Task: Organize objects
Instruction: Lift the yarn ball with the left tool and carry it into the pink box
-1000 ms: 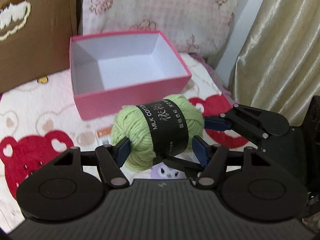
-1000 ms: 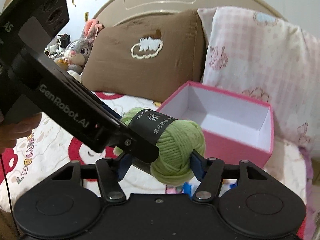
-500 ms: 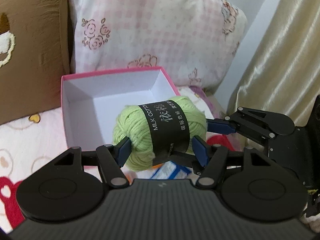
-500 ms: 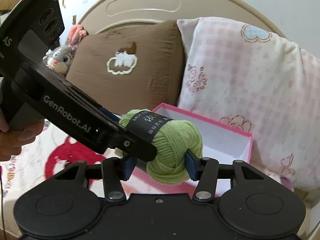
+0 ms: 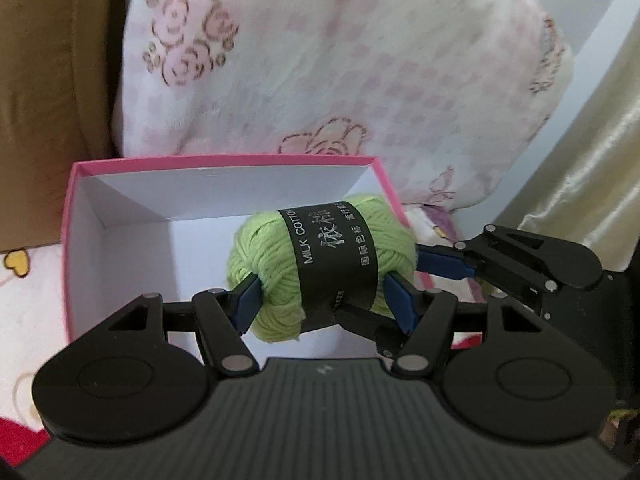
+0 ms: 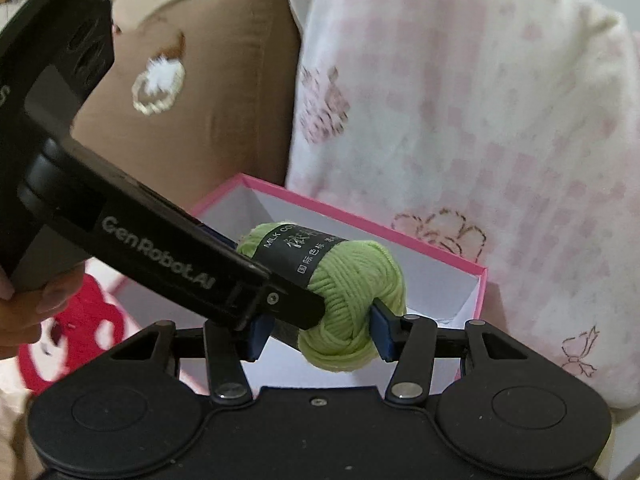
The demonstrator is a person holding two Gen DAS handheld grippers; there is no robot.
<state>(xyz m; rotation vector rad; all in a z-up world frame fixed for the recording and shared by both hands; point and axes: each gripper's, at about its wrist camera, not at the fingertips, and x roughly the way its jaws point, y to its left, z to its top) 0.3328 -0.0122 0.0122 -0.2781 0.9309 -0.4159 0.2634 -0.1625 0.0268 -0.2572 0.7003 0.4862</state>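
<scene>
Both tools, left tool (image 5: 322, 300) and right tool (image 6: 316, 336), clamp yarn ball (image 5: 320, 264) above pink box (image 5: 224, 162).

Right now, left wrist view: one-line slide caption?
Both grippers, left gripper and right gripper, clamp a green yarn ball above an open pink box.

Green yarn (image 5: 320, 264), pink box (image 5: 224, 162), pink-checked floral pillow (image 5: 340, 60)
</scene>
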